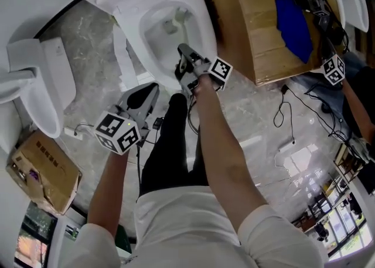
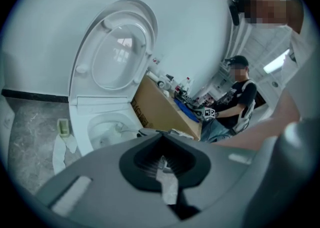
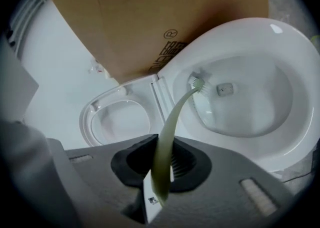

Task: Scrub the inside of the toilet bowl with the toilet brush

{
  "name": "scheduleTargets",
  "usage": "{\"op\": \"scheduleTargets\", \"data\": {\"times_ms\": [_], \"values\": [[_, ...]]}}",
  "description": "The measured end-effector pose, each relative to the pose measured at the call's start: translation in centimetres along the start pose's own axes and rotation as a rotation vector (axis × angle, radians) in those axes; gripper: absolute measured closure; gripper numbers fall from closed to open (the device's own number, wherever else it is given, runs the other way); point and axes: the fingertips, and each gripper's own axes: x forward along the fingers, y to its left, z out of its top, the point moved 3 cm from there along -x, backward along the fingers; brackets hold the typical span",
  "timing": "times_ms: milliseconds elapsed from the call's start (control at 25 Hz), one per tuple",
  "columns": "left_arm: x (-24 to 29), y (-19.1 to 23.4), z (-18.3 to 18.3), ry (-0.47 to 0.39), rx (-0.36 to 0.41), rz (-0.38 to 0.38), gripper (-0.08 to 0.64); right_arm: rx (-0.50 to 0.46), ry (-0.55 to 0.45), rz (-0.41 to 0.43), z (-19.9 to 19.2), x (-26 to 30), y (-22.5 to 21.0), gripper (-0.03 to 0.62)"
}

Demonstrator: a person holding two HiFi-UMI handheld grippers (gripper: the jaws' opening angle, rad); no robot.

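Brush: pale green, thin curved plastic handle, clamped between the right gripper jaws, which are closed tight on its lower end. Bristle head sits inside the bowl against the rim at 10 o'clock. That is clear only in the right gripper view; the head view shows the right gripper over the bowl at 12 o'clock, but the brush itself can't be made out there.

Left gripper: jaws together, ribbed black pads meeting, nothing between them. In the head view the left gripper hangs at 8 o'clock of the bowl, apart from it, over the floor.

Bowl is glossy white ceramic and oval, with water at the bottom. The lid is up against the wall, seen upright only in the left gripper view. That view also shows a small green container on the floor at the toilet base and a seated person behind the box.

The head view alone shows a blue cloth on the brown cardboard box at 1 o'clock, and a second toilet at 9 o'clock. The floor is grey marbled tile, shiny.
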Motion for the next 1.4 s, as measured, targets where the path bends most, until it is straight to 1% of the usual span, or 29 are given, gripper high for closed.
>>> {"op": "scheduleTargets", "data": {"times_ms": [200,320,520,680,1000,1240,1400], "values": [[0.6,-0.5,-0.1,0.029,0.012,-0.018,0.569,0.067,-0.123,0.065,0.0,-2.5,-0.4,0.537],[0.8,-0.8,0.0,0.042,0.022,-0.025,0.569,0.104,-0.185,0.090,-1.0,-4.1,-0.9,0.537],[1.6,-1.5,0.5,0.042,0.036,-0.032,0.569,0.159,-0.289,0.141,-2.5,-6.3,-1.7,0.537],[2.0,-2.0,0.1,0.045,0.041,-0.042,0.569,0.203,-0.358,0.167,-4.1,-8.1,-2.5,0.537],[2.1,-3.2,-1.4,0.048,0.044,-0.059,0.569,0.215,-0.421,0.122,-6.5,-12.5,-4.5,0.537],[1.4,-4.3,-2.2,0.013,0.037,-0.034,0.569,0.205,-0.437,0.083,-8.5,-14.6,-5.5,0.538],[1.0,-5.0,-2.9,0.003,0.023,-0.016,0.569,0.236,-0.464,0.078,-9.3,-15.4,-6.2,0.540]]}}
